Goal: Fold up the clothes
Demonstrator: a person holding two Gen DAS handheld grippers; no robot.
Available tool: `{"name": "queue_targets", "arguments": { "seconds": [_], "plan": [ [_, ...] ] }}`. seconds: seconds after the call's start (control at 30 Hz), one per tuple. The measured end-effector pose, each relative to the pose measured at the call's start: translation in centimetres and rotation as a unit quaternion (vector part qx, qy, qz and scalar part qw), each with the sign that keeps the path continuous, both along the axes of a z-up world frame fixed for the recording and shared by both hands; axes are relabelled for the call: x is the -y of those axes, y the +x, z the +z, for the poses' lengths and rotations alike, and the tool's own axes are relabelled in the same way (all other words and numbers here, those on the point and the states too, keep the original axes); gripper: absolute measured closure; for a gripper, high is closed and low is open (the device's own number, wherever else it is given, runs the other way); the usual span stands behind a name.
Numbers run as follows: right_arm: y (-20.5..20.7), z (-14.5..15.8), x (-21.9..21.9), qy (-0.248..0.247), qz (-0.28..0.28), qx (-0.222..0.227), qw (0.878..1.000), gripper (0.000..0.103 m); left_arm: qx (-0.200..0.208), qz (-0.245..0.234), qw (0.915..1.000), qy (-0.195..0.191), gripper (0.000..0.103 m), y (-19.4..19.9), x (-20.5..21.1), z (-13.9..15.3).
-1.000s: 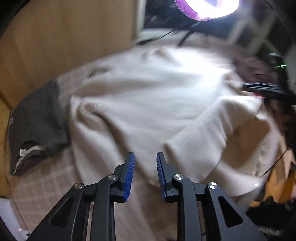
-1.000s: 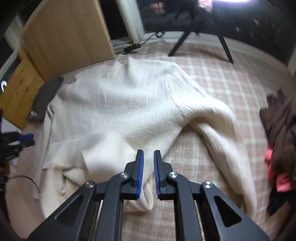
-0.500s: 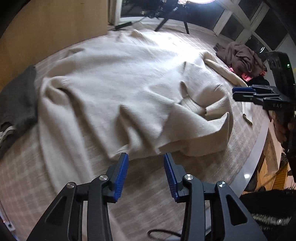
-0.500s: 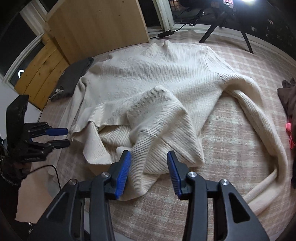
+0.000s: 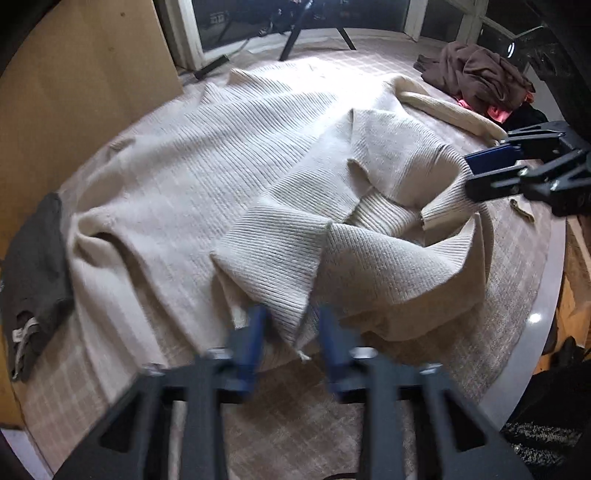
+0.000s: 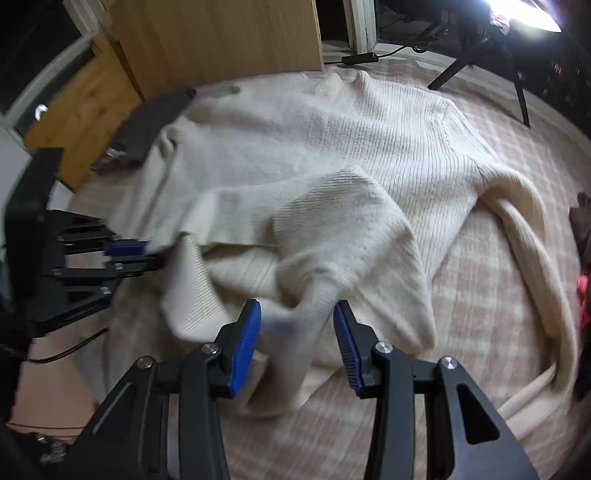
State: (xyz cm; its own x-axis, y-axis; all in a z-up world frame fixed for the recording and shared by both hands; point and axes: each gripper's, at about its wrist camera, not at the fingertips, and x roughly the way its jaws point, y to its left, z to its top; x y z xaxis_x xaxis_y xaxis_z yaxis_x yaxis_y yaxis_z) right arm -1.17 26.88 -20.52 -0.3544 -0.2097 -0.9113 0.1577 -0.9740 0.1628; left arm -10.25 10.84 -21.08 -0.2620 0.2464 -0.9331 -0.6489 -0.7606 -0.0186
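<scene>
Sweater [image 6: 332, 155] hem, seemingly between open jaws

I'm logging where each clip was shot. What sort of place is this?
Likely a room at home rigged for recording: a cream sweater spread on a checked cloth, windows behind, a tripod standing.

The left black two-finger gripper with blue ribbed pads [image 5: 290, 345] is blurred in its own view, its jaws spread wide apart with nothing clamped between them. From the right wrist view it shows side-on at the left edge, its fingers pointing right. The right black two-finger gripper with blue ribbed pads [image 6: 297, 345] is sharp in its own view, jaws likewise spread wide and gripping nothing. From the left wrist view it enters at the right edge, its fingers pointing left.
</scene>
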Motion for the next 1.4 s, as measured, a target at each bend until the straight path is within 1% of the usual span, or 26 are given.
{"name": "queue_targets", "arguments": {
  "seconds": [0.07, 0.17, 0.27, 0.33, 0.37, 0.4, 0.47, 0.57, 0.6, 0.67, 0.73, 0.8, 0.9, 0.93, 0.97, 1.03, 1.1, 1.13, 1.17, 1.2, 1.27, 1.33, 1.4],
  "plan": [
    [-0.5, -0.3, -0.2, 0.015, -0.005, 0.005, 1.000, 0.062, 0.010, -0.001, 0.9999, 0.007, 0.094, -0.2, 0.2, -0.2],
    [-0.7, 0.2, -0.5, 0.021, 0.002, 0.003, 1.000, 0.062, 0.017, -0.001, 0.9996, 0.022, 0.096, -0.4, 0.7, 0.2],
    [-1.4, 0.2, 0.0, 0.032, 0.026, 0.005, 0.999, 0.062, 0.025, 0.004, 0.9989, 0.039, 0.096, -0.6, 1.3, 0.6],
    [-1.9, -0.3, 0.6, 0.029, 0.052, 0.003, 0.998, 0.063, 0.029, 0.009, 0.9985, 0.046, 0.096, -0.7, 1.8, 0.9],
    [-2.1, -0.7, 0.7, 0.024, 0.063, 0.004, 0.998, 0.068, 0.030, 0.011, 0.9983, 0.049, 0.096, -0.8, 2.0, 0.9],
    [-2.2, -1.0, 0.6, 0.017, 0.067, 0.008, 0.998, 0.095, 0.029, 0.012, 0.9983, 0.049, 0.096, -0.8, 2.2, 1.0],
    [-1.7, -0.9, -1.1, -0.011, 0.043, 0.017, 0.999, 0.095, 0.024, 0.012, 0.9985, 0.047, 0.096, -0.7, 2.7, 1.3],
    [1.0, 1.7, -5.1, -0.053, -0.020, -0.013, 0.998, 0.095, 0.007, 0.009, 0.9991, 0.040, 0.097, 0.0, 3.8, 2.1],
    [2.1, 2.1, -6.1, -0.066, -0.038, -0.017, 0.997, 0.095, 0.006, 0.012, 0.9989, 0.045, 0.097, 0.3, 4.7, 2.5],
    [4.7, 1.6, -7.0, -0.093, -0.064, -0.009, 0.994, 0.095, 0.013, 0.026, 0.9976, 0.062, 0.097, 1.0, 6.6, 3.6],
    [7.4, 1.0, -7.9, -0.119, -0.091, 0.000, 0.989, 0.095, 0.012, 0.034, 0.9970, 0.068, 0.097, 2.6, 8.2, 4.8],
    [10.0, 0.5, -8.8, -0.146, -0.117, 0.008, 0.982, 0.095, 0.020, 0.038, 0.9960, 0.079, 0.097, 4.6, 9.5, 5.7],
    [14.0, -0.3, -10.2, -0.185, -0.156, 0.021, 0.970, 0.095, 0.047, 0.027, 0.9946, 0.089, 0.097, 7.5, 10.2, 5.7],
    [15.3, -0.6, -10.6, -0.198, -0.169, 0.025, 0.965, 0.095, 0.055, 0.021, 0.9946, 0.086, 0.097, 8.2, 10.2, 5.4],
    [16.1, -0.7, -10.7, -0.194, -0.177, 0.028, 0.964, 0.095, 0.059, 0.013, 0.9952, 0.076, 0.097, 8.7, 10.1, 4.8],
    [16.0, -0.6, -10.1, -0.144, -0.178, 0.027, 0.973, 0.096, 0.083, 0.007, 0.9946, 0.061, 0.097, 9.3, 9.8, 3.0],
    [15.9, -0.5, -9.4, -0.093, -0.180, 0.027, 0.979, 0.095, 0.105, -0.004, 0.9932, 0.049, 0.097, 10.2, 9.4, 1.6],
    [15.8, -0.5, -9.1, -0.067, -0.180, 0.027, 0.981, 0.093, 0.108, -0.013, 0.9930, 0.045, 0.097, 10.7, 9.3, 1.3],
    [15.8, -0.4, -8.8, -0.042, -0.180, 0.026, 0.982, 0.088, 0.106, -0.014, 0.9933, 0.043, 0.097, 10.9, 9.3, 1.1],
    [15.6, -0.3, -8.6, -0.029, -0.179, 0.026, 0.983, 0.087, 0.103, -0.005, 0.9938, 0.042, 0.097, 10.6, 9.5, 0.9],
    [15.4, 0.1, -8.1, -0.039, -0.163, 0.027, 0.985, 0.087, 0.093, 0.012, 0.9948, 0.040, 0.097, 9.6, 9.6, 0.5],
    [15.8, 0.5, -6.2, -0.059, -0.115, 0.029, 0.991, 0.085, 0.082, 0.019, 0.9957, 0.037, 0.097, 8.7, 9.5, 0.4],
    [16.2, 0.2, -3.8, -0.061, -0.065, 0.043, 0.995, 0.085, 0.075, 0.020, 0.9960, 0.044, 0.097, 8.0, 9.1, 0.6]
  ]
}}
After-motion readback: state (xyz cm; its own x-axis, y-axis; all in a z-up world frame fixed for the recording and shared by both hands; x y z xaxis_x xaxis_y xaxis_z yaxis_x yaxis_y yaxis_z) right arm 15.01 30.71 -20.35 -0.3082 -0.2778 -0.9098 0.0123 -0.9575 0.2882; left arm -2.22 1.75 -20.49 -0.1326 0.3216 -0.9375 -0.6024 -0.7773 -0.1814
